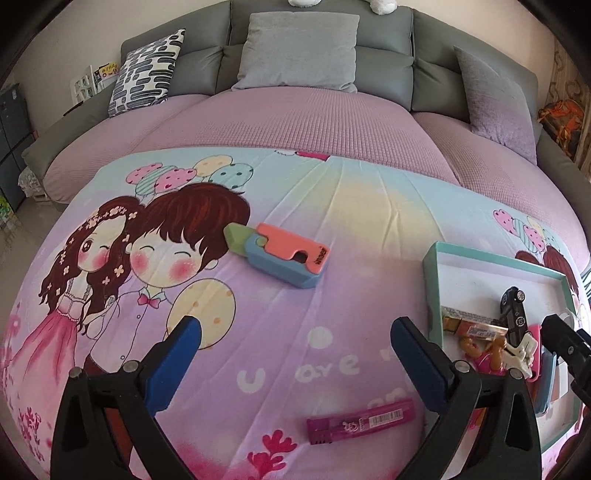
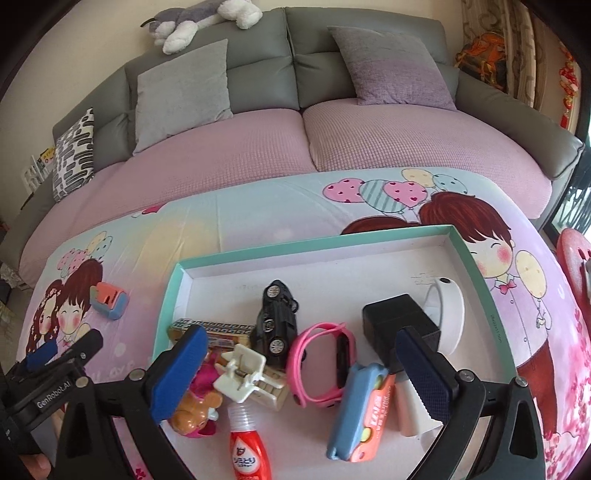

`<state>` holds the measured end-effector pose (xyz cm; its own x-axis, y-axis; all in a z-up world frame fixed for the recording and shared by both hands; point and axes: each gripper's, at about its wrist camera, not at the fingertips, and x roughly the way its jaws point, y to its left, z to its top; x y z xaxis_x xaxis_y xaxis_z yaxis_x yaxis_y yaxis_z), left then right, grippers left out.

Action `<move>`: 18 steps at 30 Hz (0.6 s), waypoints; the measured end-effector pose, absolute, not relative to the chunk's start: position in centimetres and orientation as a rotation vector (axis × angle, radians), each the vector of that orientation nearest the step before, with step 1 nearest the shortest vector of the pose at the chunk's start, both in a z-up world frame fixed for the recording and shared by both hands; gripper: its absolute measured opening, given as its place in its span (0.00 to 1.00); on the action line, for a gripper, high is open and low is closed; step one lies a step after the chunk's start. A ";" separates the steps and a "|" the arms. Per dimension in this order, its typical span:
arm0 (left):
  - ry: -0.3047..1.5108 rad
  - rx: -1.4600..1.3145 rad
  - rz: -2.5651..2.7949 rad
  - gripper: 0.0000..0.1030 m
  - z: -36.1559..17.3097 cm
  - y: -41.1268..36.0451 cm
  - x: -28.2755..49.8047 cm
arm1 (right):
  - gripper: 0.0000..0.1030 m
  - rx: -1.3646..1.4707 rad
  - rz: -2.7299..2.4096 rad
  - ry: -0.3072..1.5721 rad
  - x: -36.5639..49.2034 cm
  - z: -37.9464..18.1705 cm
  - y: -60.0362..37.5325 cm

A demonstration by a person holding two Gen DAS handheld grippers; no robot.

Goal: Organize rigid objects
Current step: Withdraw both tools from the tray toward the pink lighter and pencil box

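A coral, blue and green toy block [image 1: 280,256] lies on the cartoon-print sheet ahead of my open, empty left gripper [image 1: 295,354]; it also shows in the right wrist view [image 2: 109,300]. A magenta pen-lead case [image 1: 360,421] lies close below the left gripper. A teal-rimmed white box [image 2: 314,240] holds a black toy car [image 2: 275,321], pink watch [image 2: 317,365], blue and coral case [image 2: 360,406], white clip [image 2: 240,371], red bottle [image 2: 247,450], black cube [image 2: 399,321] and bear figure [image 2: 195,410]. My right gripper [image 2: 299,373] hangs open and empty over the box.
The box also shows at the right of the left wrist view [image 1: 436,258]. A grey sofa with a pink cover [image 1: 295,118] and several cushions stands behind. A plush dog [image 2: 203,20] lies on the sofa back. A white round object [image 2: 447,314] sits in the box.
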<state>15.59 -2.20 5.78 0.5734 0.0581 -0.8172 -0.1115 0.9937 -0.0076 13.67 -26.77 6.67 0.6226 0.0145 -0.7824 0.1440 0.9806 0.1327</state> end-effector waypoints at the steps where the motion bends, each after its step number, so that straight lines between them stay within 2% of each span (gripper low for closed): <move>1: 0.971 -0.063 0.092 0.99 5.5 -2.0 15.4 | 1.00 0.191 -0.059 0.900 13.8 6.6 -26.3; 18: 1.145 -0.136 -0.114 0.99 1.1 -4.0 14.0 | 1.00 0.180 -0.034 0.928 14.0 5.9 -24.5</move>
<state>14.00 -3.95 1.13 0.4091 -0.1598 -0.8984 0.0210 0.9859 -0.1658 14.03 -24.52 5.93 0.6004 0.0485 -0.7982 0.1064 0.9844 0.1398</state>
